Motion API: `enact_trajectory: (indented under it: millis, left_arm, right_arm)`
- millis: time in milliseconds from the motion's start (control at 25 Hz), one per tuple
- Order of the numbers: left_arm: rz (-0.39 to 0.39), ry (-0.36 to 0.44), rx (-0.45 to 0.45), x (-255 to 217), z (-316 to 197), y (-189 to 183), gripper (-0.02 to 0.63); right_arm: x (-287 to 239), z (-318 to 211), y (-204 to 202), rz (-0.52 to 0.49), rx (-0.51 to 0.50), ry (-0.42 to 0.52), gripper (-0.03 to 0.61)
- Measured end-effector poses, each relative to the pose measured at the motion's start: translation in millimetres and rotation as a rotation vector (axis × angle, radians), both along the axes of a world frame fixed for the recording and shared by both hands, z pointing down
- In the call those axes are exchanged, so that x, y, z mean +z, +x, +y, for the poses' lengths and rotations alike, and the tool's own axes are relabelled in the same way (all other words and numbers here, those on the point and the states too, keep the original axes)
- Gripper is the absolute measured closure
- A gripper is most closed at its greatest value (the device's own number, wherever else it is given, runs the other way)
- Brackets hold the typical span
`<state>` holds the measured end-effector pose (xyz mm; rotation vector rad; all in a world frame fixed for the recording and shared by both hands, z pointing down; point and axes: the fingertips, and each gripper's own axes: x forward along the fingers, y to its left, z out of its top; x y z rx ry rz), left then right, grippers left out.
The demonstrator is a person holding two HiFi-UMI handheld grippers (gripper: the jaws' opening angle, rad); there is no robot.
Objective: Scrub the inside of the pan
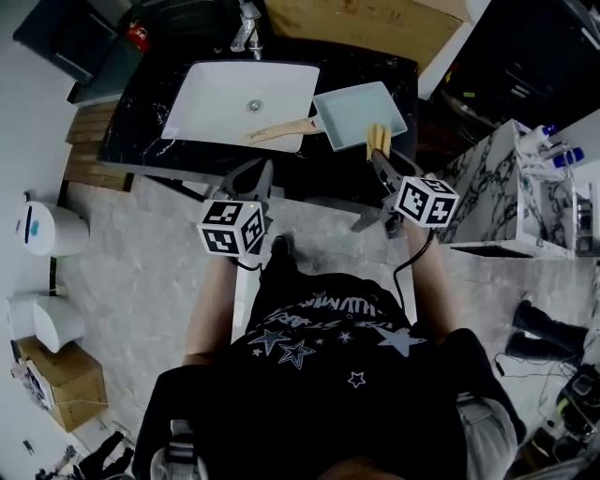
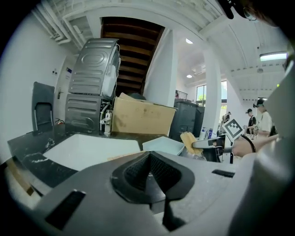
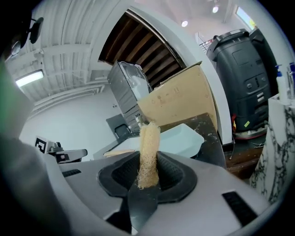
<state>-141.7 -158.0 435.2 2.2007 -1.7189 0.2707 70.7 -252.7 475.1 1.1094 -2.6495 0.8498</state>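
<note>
I am in a big work hall with a small kitchen corner set up inside it. In front of me a black table (image 1: 131, 131) holds a white sink (image 1: 211, 108) with a tap (image 1: 247, 28) and a pan (image 1: 361, 114) beside it. Behind it stand a grey washing machine (image 2: 92, 83), a cardboard box (image 2: 140, 117) and wooden stairs (image 2: 131, 50). The floor (image 1: 141, 272) is grey stone with a white bin (image 1: 42, 230) on it, and people (image 2: 262, 120) stand far off under long ceiling lights (image 2: 272, 56).

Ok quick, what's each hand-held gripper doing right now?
Left hand-held gripper: closed, empty.
Right hand-held gripper: closed on the loofah scrubber.
</note>
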Motion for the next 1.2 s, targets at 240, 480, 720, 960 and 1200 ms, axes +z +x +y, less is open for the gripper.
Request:
enact_trajectory:
  millis: [240,480,720,960,1200]
  left_arm:
    - [-0.028,0.028,0.109,-10.4,-41.3,-29.8,0.606]
    - [-0.03,0.012,0.227,-0.1,-65.5,-46.8,0.606]
    - [-0.019,-0.027,0.389,9.9,-81.6,-49.2,0.56]
    - [-0.014,-0.078,0.566,28.6,-84.8,-46.0,0.387]
    - [-0.025,-0.113,0.665,47.7,-83.3,-44.0,0.359]
  right_arm:
    - [-4.6,-14.7,-14.4,0.037,0.117,0.009,0.469]
    - [-6.6,-22.0,-25.3,0.072,0.195,0.01,0.469]
    - [-12.3,-33.7,-28.4,0.085,0.28,0.014,0.468]
    - [-11.3,-42.5,-31.4,0.094,0.353,0.011,0.468]
    - [-5.6,-47.3,-41.1,0.115,0.395,0.009,0.468]
